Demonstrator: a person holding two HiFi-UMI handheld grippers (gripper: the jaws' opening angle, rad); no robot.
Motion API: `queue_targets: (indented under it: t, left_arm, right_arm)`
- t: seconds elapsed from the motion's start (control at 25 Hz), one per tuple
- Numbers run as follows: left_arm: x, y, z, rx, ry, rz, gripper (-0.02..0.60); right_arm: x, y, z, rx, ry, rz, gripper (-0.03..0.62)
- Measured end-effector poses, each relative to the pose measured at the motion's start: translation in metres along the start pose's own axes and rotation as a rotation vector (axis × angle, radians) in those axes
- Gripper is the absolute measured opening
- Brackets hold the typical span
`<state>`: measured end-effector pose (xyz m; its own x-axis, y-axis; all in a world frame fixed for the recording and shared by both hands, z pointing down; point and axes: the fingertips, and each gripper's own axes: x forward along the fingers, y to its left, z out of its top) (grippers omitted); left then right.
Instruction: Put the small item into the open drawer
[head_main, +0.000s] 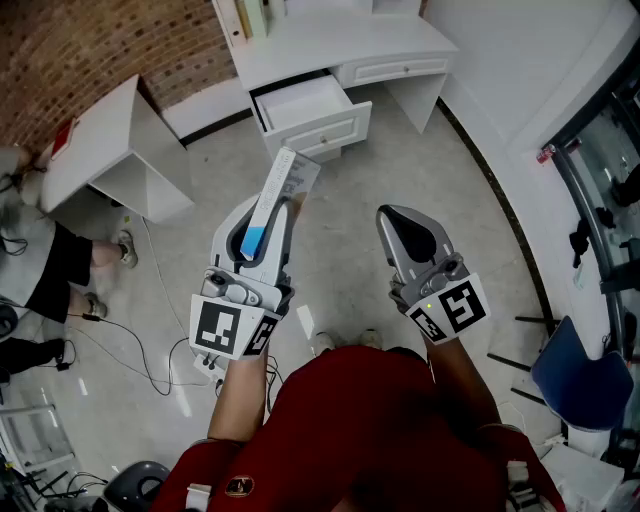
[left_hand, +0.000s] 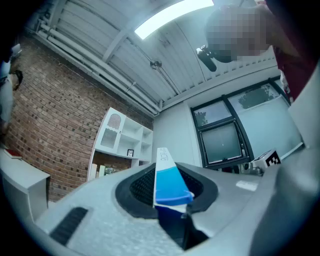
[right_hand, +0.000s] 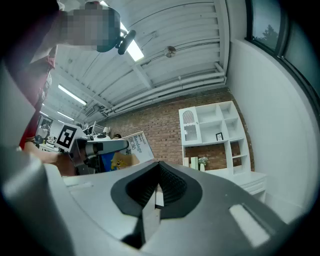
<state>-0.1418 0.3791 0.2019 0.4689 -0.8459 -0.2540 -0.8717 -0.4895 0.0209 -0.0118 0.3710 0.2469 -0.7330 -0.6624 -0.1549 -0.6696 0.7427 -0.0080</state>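
Observation:
A small flat white-and-blue box (head_main: 287, 180) sticks up out of my left gripper (head_main: 262, 222), which is shut on its lower end. In the left gripper view the box (left_hand: 165, 172) stands edge-on between the pads of the left gripper (left_hand: 171, 192). The open white drawer (head_main: 305, 104) of the desk (head_main: 340, 45) lies ahead on the floor side, beyond the box tip; its inside looks bare. My right gripper (head_main: 400, 228) hangs beside the left one with its jaws together and nothing in them; the right gripper (right_hand: 157, 189) looks the same in its own view, which also shows the box (right_hand: 135, 146).
A white side table (head_main: 110, 140) stands at the left, with a seated person's legs (head_main: 60, 265) and floor cables (head_main: 130, 350) near it. A blue chair (head_main: 580, 380) is at the right. A white shelf unit (right_hand: 215, 135) stands against the brick wall.

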Motion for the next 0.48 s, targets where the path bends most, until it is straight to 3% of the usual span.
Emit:
queue_targets:
  t: [0.28,0.48]
  left_arm:
    - [-0.018,0.015,-0.003,-0.006,-0.006,0.011,0.086]
    - [-0.036,0.049,-0.005,-0.013,-0.013,0.025,0.086]
  right_arm:
    - [0.008,0.012,-0.008,0.031,-0.012,0.009,0.011]
    - [0.029,0.031,-0.02,0.009,0.008,-0.006,0.011]
